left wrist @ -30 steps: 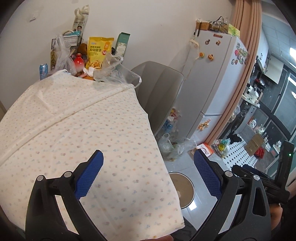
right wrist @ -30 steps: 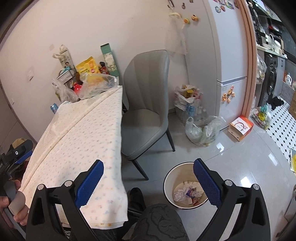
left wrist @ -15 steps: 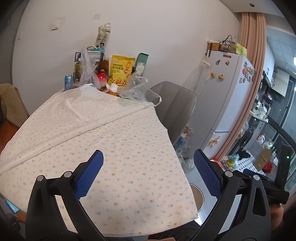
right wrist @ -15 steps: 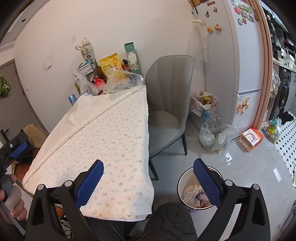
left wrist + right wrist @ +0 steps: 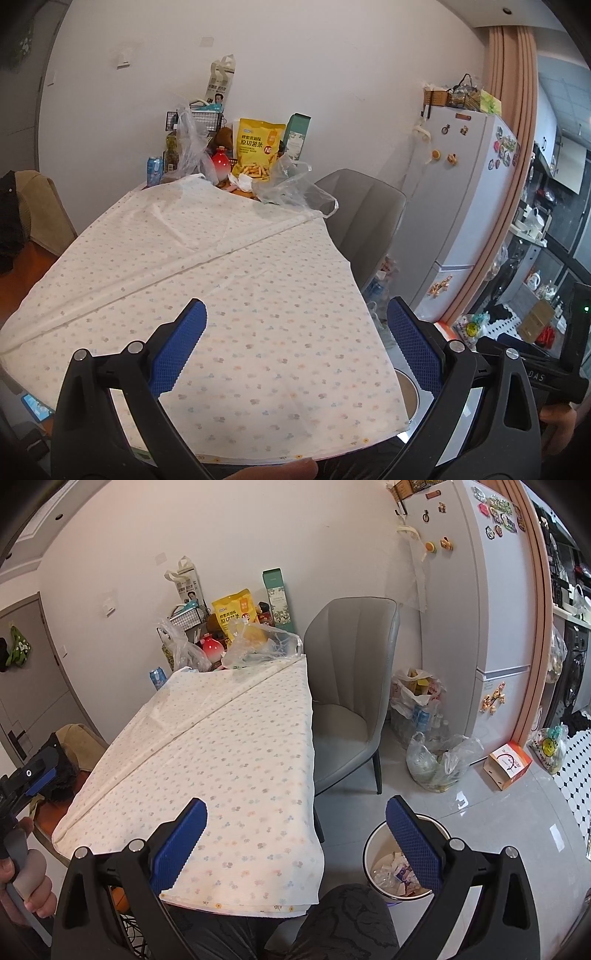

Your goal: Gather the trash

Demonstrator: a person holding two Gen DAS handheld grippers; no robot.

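My left gripper (image 5: 295,325) is open above the near end of the table, nothing between its blue pads. My right gripper (image 5: 295,823) is also open and empty, held over the table's near right corner. A white trash bin (image 5: 373,840) with paper scraps inside stands on the floor to the right of the table, partly hidden behind the right finger; its rim (image 5: 412,391) peeks past the cloth in the left wrist view. The flower-print tablecloth (image 5: 207,295) (image 5: 229,753) is bare over most of its top. Empty clear plastic bags (image 5: 291,184) (image 5: 258,642) lie at the far end.
Snack bag (image 5: 258,151), red jar (image 5: 221,166), drink can (image 5: 154,170), wire basket and cartons crowd the far end by the wall. A grey chair (image 5: 347,690) stands right of the table. Filled bags (image 5: 439,760) and a box (image 5: 509,764) sit near the fridge (image 5: 476,602).
Both grippers have lifted and tilted upward, bringing more of the wall and table into view. Jaws stayed open and empty.
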